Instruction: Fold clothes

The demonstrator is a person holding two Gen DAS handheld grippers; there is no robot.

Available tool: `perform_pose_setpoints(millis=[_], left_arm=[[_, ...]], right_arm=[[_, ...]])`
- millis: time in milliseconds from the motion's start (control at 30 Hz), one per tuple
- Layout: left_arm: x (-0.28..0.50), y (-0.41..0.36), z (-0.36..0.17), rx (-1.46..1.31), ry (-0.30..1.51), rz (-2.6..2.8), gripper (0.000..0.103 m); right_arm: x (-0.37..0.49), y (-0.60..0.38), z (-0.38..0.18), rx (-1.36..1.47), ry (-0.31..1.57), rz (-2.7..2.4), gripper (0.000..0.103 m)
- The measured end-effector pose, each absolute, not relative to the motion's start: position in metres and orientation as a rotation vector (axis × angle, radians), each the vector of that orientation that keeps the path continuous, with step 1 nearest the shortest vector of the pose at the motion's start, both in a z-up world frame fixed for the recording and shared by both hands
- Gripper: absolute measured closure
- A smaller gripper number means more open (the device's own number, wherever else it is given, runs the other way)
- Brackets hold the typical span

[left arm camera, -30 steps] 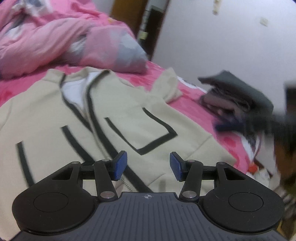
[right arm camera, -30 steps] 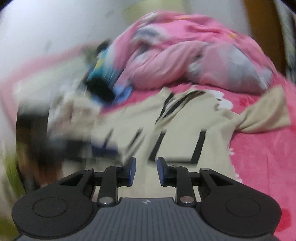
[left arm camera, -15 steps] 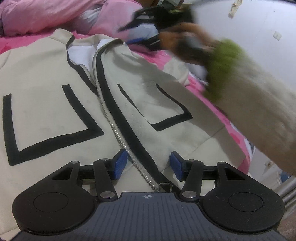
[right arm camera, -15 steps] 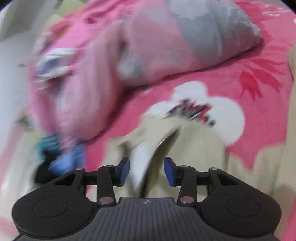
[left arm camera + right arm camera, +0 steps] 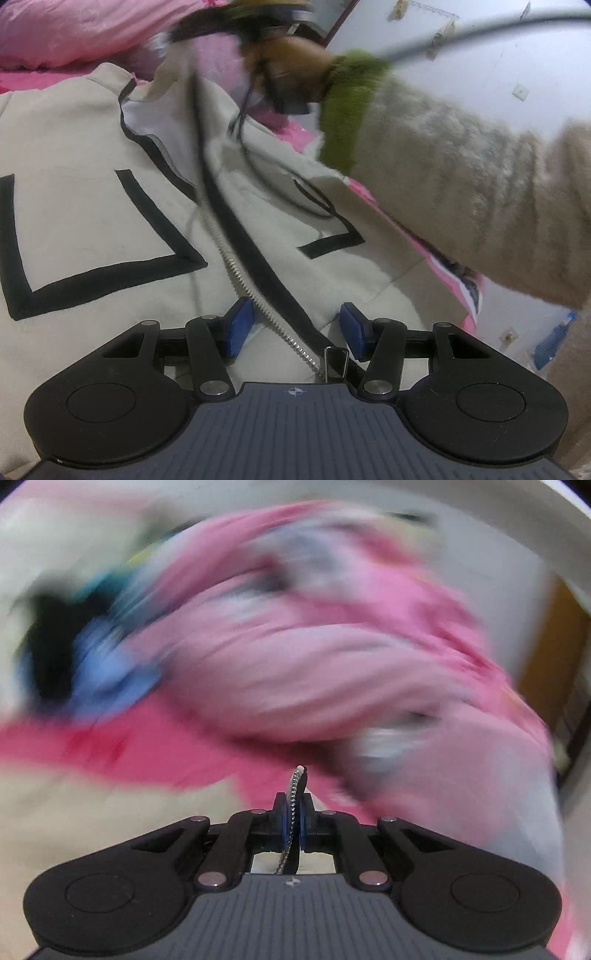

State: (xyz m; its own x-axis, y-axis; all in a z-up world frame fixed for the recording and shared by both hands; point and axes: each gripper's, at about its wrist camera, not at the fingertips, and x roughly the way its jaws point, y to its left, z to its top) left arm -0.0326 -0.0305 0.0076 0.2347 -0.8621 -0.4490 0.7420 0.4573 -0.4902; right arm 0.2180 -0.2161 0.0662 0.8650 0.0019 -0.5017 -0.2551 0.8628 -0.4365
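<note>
A beige zip jacket (image 5: 92, 221) with black trim lies front-up on the pink bed. Its zipper (image 5: 243, 280) runs between the open jaws of my left gripper (image 5: 295, 326), with the zipper pull (image 5: 335, 360) just in front of the gripper body. My right gripper (image 5: 293, 821) is shut on the zipper edge of the jacket (image 5: 295, 794) near the collar. In the left wrist view the hand holding the right gripper (image 5: 288, 70) lifts that collar edge, blurred.
A pink quilt (image 5: 314, 657) is heaped behind the jacket. The person's fleece sleeve with a green cuff (image 5: 461, 177) crosses the right side of the left wrist view. A white wall (image 5: 480, 55) stands behind.
The right gripper has closed on the jacket's zipper edge by the collar and is lifting it. The left gripper has stayed open at the lower zipper.
</note>
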Motion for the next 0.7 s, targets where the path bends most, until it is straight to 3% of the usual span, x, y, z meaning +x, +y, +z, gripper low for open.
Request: perform_pose_setpoints(millis=[167, 267, 367, 567, 700], left_arm=[[-0.034, -0.028, 0.006, -0.208, 0.728, -1.125, 0.051], [-0.034, -0.027, 0.004, -0.220, 0.718, -1.134, 0.051], [-0.035, -0.026, 0.003, -0.231, 0.710, -1.141, 0.051], [-0.034, -0.023, 0.002, -0.237, 0.700, -1.142, 0.051], [-0.035, -0.023, 0.001, -0.236, 0.690, -1.145, 0.051]], right_arm=[[0.242, -0.179, -0.005, -0.638, 0.635, 0.175, 0.095], [0.241, -0.185, -0.001, -0.540, 0.642, 0.169, 0.088], [0.235, -0.204, 0.031, -0.330, 0.630, 0.252, 0.068], [0.248, -0.284, 0.094, 0.221, 0.551, 0.213, 0.058], [0.304, -0.345, 0.076, 0.538, 0.755, -0.002, 0.058]])
